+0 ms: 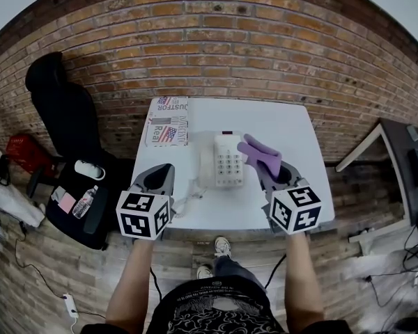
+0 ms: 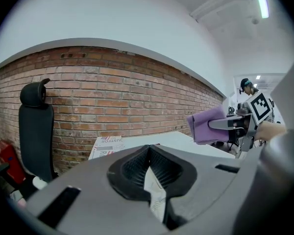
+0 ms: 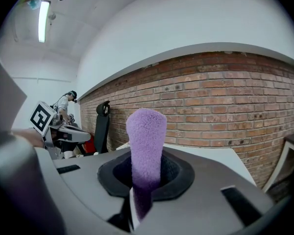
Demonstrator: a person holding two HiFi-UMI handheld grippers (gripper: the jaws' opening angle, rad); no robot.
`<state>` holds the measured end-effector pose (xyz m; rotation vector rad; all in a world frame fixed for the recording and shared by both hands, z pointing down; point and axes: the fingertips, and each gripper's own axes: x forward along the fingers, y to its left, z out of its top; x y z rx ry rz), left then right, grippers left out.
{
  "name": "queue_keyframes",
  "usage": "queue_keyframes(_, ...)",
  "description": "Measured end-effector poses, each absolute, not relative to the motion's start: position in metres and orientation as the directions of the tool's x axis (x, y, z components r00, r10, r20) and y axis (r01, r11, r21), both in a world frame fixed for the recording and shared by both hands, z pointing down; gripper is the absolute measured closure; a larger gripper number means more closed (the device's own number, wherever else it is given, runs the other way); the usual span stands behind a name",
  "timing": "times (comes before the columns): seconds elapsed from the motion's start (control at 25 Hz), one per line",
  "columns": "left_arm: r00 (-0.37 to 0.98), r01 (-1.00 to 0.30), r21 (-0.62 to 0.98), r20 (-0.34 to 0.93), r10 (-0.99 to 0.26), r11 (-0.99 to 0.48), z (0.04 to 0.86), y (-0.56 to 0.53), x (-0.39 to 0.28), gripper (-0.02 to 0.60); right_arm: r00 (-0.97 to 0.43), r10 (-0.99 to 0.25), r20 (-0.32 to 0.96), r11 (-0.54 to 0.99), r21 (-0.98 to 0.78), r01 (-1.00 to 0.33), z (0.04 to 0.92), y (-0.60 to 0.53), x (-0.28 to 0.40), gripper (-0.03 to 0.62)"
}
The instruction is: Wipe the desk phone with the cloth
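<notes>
Nearest me, the marker cubes carry only black-and-white square patterns, no letters. My left tongs are pressed together at the tips, with nothing in them that I can see. My right tongs pinch the folded purple cloth, which stands up past their tips. The white desk phone lies on the counter between the two tongs and just beyond them. The cloth sits at its right edge; I cannot tell if they touch. Both gripper views lose the phone behind the tongs' own bodies. Its keypad print is too small to read. At the far left a printed sheet reads "JUSTFOR" and "Real".
</notes>
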<state>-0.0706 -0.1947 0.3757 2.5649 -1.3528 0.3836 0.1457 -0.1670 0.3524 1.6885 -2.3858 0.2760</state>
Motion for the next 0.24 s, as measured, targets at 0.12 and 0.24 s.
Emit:
queue_keyframes(0.12,0.545,-0.829,0.067,0.32,-0.775,-0.555,0.3716,-0.1937,-0.0696,0.575,-0.324,-0.906,0.271,0.329,-0.028,-0.944,0.3506,-0.1645,0.1454,0.551)
queue_keyframes(0.24,0.547,-0.828,0.069,0.316,-0.775,-0.557,0.3686,-0.1928,-0.0694,0.575,-0.326,-0.905,0.272,0.333,-0.021,-0.943,0.3494,-0.1623,0.1426,0.551)
